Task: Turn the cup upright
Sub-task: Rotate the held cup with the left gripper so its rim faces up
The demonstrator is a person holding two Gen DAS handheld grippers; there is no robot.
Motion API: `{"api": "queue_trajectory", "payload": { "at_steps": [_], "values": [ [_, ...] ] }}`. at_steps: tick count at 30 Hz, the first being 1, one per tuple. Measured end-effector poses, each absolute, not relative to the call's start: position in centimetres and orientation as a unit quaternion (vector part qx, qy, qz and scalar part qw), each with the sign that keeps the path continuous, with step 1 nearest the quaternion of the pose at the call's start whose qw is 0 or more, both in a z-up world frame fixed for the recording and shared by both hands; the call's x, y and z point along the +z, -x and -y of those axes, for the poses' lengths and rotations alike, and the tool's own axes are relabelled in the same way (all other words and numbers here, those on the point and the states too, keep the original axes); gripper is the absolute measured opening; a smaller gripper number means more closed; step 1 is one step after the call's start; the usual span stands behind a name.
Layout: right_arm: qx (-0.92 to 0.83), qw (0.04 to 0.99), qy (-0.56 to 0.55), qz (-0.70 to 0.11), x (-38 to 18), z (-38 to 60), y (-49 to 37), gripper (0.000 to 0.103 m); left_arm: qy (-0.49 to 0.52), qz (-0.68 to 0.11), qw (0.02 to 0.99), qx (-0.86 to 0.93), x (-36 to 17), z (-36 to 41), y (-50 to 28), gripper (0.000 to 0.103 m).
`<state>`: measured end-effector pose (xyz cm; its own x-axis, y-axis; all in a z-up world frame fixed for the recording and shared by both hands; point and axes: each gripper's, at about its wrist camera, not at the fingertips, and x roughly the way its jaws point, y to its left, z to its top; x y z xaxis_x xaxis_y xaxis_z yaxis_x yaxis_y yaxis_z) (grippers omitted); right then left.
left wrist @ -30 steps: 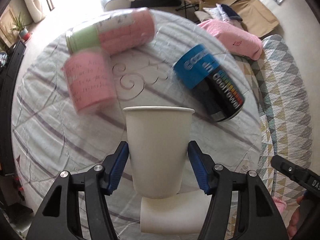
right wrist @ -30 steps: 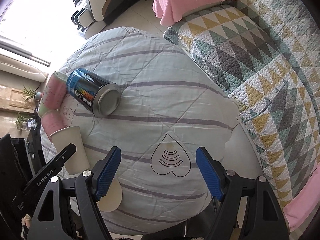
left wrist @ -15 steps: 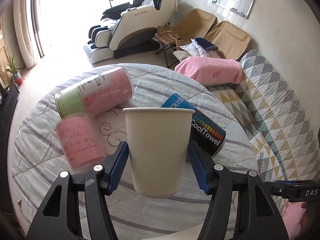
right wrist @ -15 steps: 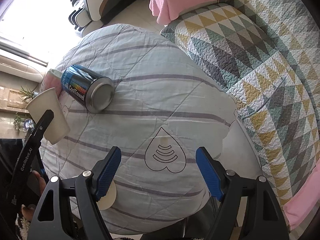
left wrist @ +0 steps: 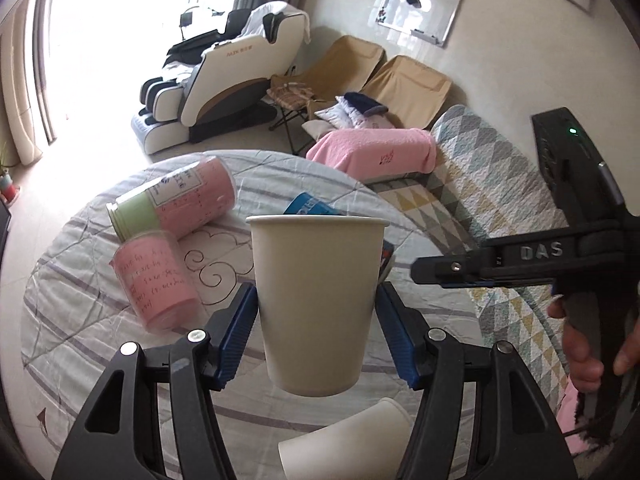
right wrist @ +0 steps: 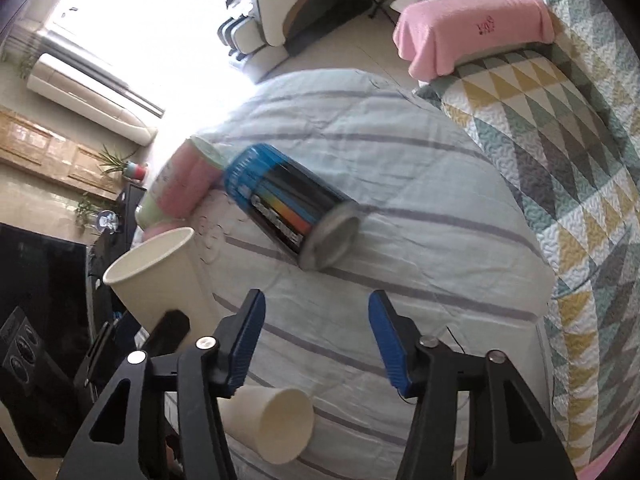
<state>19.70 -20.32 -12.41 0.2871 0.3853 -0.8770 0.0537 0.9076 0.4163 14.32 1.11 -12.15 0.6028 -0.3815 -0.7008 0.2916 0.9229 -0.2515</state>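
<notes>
My left gripper [left wrist: 316, 332] is shut on a white paper cup [left wrist: 316, 300], held upright with its mouth up, lifted above the round table [left wrist: 80, 320]. The same cup [right wrist: 160, 284] shows at the left of the right wrist view. A second white paper cup [left wrist: 352, 444] lies on its side on the table below it; it also shows in the right wrist view [right wrist: 272, 424], near the left finger. My right gripper [right wrist: 316, 340] is open and empty above the table, and shows from the side in the left wrist view [left wrist: 424, 272].
Two pink canisters [left wrist: 172, 204] [left wrist: 156, 280] and a blue-black CoolTowel can [right wrist: 292, 212] lie on their sides on the striped tablecloth. A quilted sofa [right wrist: 560, 160] with a pink towel [right wrist: 472, 28] is on the right. Chairs stand behind.
My left gripper has lifted the cup higher off the table and levelled out. My right gripper has moved in toward the can and tilted.
</notes>
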Motion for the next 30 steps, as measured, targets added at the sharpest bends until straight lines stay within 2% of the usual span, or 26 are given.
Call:
{"api": "queue_trajectory", "payload": {
  "at_steps": [2, 4, 11, 16, 19, 22, 27, 30],
  "values": [
    [0.131, 0.78, -0.186, -0.583, -12.2, 19.4, -20.4, 0.032, 0.052, -0.394, 0.895, -0.201, -11.6, -1.4, -13.9, 0.062],
    [0.153, 0.771, -0.19, -0.588, -12.6, 18.4, -21.3, 0.026, 0.051, -0.391, 0.894, -0.212, -11.3, -1.6, -13.8, 0.062],
    [0.248, 0.735, -0.227, -0.588, -14.3, 16.4, -23.4, 0.015, 0.047, -0.384, 0.894, -0.225, -11.4, -2.2, -14.1, 0.062],
    [0.276, 0.753, -0.229, -0.552, -13.6, 16.1, -23.1, 0.014, -0.004, -0.408, 0.889, -0.206, -13.2, -1.5, -15.3, 0.063],
    [0.255, 0.753, -0.188, -0.578, -14.5, 15.1, -23.7, 0.014, -0.014, -0.422, 0.885, -0.198, -14.3, -1.2, -16.0, 0.064],
    [0.253, 0.741, -0.191, -0.592, -15.8, 14.9, -23.7, 0.014, -0.028, -0.441, 0.878, -0.185, -15.5, -1.0, -16.5, 0.064],
    [0.254, 0.738, -0.183, -0.597, -16.6, 14.3, -23.2, 0.014, -0.037, -0.477, 0.86, -0.18, -17.7, -0.9, -17.0, 0.069],
    [0.252, 0.74, -0.162, -0.603, -16.7, 13.9, -23.0, 0.014, -0.043, -0.487, 0.855, -0.175, -18.3, -0.9, -16.8, 0.077]
  ]
}}
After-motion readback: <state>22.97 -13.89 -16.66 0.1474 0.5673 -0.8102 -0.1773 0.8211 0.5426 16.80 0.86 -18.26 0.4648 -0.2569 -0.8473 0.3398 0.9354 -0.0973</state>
